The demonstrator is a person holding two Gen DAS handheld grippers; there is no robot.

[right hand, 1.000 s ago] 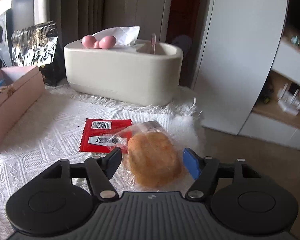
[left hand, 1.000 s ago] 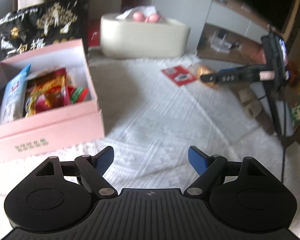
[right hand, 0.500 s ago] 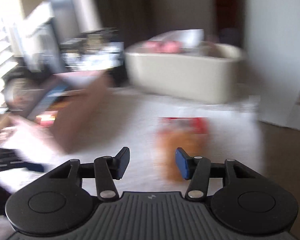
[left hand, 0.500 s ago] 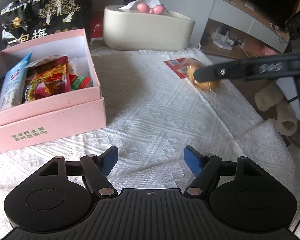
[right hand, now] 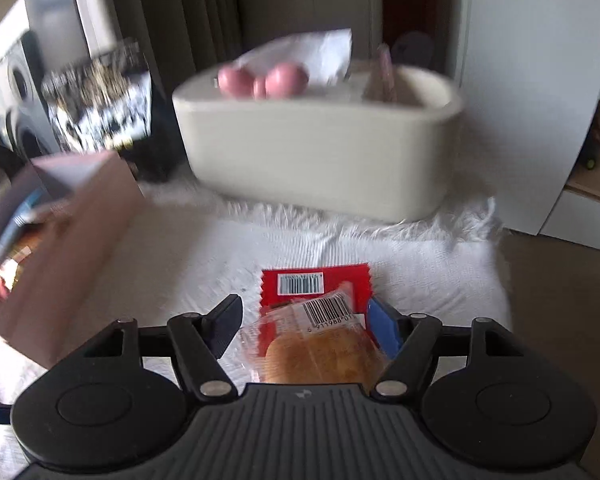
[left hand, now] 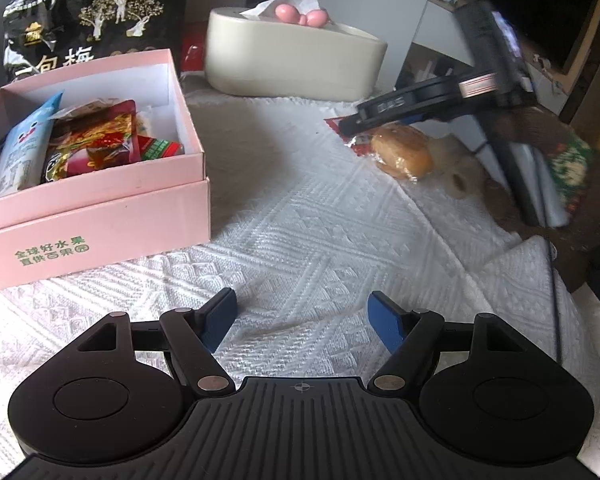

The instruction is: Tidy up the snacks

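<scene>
A pink box [left hand: 100, 216] at the left holds several snack packets [left hand: 92, 140]. My left gripper [left hand: 302, 316] is open and empty, low over the white cloth in front of the box. A wrapped bun [left hand: 402, 152] lies at the cloth's right edge, on a red packet [right hand: 316, 284]. My right gripper [right hand: 304, 322] is open around the bun [right hand: 324, 352]: the right finger touches its wrapper and the left finger stands apart. In the left wrist view the right gripper [left hand: 354, 124] hovers over the bun.
A cream tissue box [left hand: 296, 60] with pink knobs stands at the back. A black snack bag [left hand: 96, 20] leans behind the pink box. The white knitted cloth [left hand: 300, 232] ends at the right, where the table drops off. The pink box [right hand: 64, 248] is blurred at left.
My right gripper swung away to the left and came back over the bun, now closer with the bun between its fingers. My left gripper rose and tilted slightly, staying open.
</scene>
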